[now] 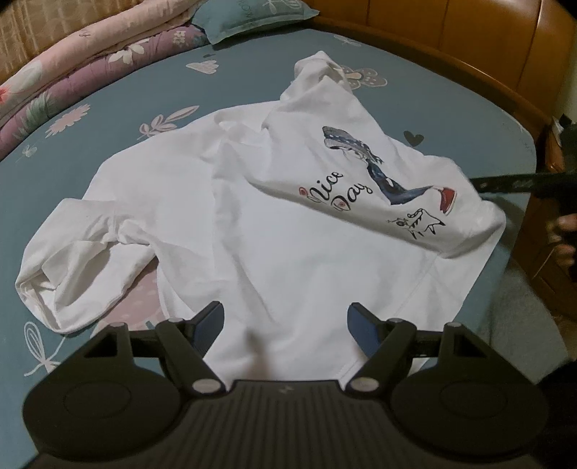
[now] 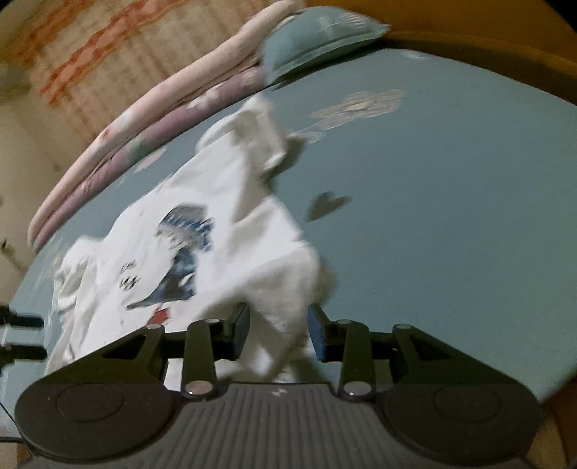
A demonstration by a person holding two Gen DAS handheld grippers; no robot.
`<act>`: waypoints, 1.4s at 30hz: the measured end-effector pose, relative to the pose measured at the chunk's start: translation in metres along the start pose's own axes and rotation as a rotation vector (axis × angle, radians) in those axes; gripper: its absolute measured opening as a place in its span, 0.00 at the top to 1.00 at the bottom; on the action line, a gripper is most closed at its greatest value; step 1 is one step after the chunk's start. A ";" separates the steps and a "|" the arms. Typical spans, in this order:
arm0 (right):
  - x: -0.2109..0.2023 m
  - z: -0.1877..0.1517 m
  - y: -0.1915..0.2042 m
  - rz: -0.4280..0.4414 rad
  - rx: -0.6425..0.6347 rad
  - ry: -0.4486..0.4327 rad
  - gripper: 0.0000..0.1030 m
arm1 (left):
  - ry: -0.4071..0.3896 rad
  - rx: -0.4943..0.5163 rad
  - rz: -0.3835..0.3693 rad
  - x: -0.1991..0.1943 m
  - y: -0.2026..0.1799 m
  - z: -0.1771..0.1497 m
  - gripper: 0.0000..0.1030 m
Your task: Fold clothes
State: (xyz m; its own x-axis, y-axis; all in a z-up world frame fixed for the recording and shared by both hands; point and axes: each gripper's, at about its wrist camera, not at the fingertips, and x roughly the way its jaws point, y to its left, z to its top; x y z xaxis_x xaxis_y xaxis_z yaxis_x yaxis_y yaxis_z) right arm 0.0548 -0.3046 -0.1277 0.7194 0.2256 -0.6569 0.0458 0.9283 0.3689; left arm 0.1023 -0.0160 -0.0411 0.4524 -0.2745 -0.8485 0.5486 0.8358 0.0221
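A white long-sleeved shirt [image 1: 274, 231] with a "Nice Day" print lies on the teal bed sheet [image 1: 108, 144]. Its right side is folded over, print up. My left gripper [image 1: 285, 326] is open just above the shirt's near hem, with nothing between its fingers. The right gripper [image 1: 519, 184] reaches in from the right to the folded edge, and part of a hand shows behind it. In the blurred right wrist view, the right gripper [image 2: 279, 332] has its fingers drawn in around a bunched fold of the shirt [image 2: 252, 252]. One sleeve [image 1: 72, 259] lies out to the left.
Folded pink and purple quilts [image 1: 83, 61] and a teal pillow [image 1: 252, 18] sit at the head of the bed. A wooden bed frame [image 1: 450, 47] runs along the far and right sides. Bare sheet [image 2: 450, 216] lies to the right of the shirt.
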 end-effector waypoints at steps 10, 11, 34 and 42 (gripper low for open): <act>0.003 -0.009 0.034 -0.143 -0.191 -0.028 0.43 | 0.002 -0.008 0.010 0.000 0.003 -0.001 0.26; 0.001 -0.011 0.028 -0.141 -0.167 -0.018 0.42 | 0.001 -0.010 0.008 0.000 0.003 -0.001 0.26; -0.060 -0.015 0.002 -0.262 -0.139 0.050 0.91 | -0.021 -0.083 0.030 -0.015 0.022 -0.018 0.26; -0.075 0.002 0.015 -0.274 -0.119 -0.041 0.71 | -0.021 -0.285 0.042 -0.013 0.062 -0.035 0.26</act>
State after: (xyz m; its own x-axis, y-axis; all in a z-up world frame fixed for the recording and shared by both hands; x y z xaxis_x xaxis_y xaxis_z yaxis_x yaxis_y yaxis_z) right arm 0.0024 -0.3078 -0.0714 0.7188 -0.0479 -0.6935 0.1622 0.9817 0.1003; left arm 0.1055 0.0561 -0.0470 0.4869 -0.2442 -0.8386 0.3109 0.9457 -0.0948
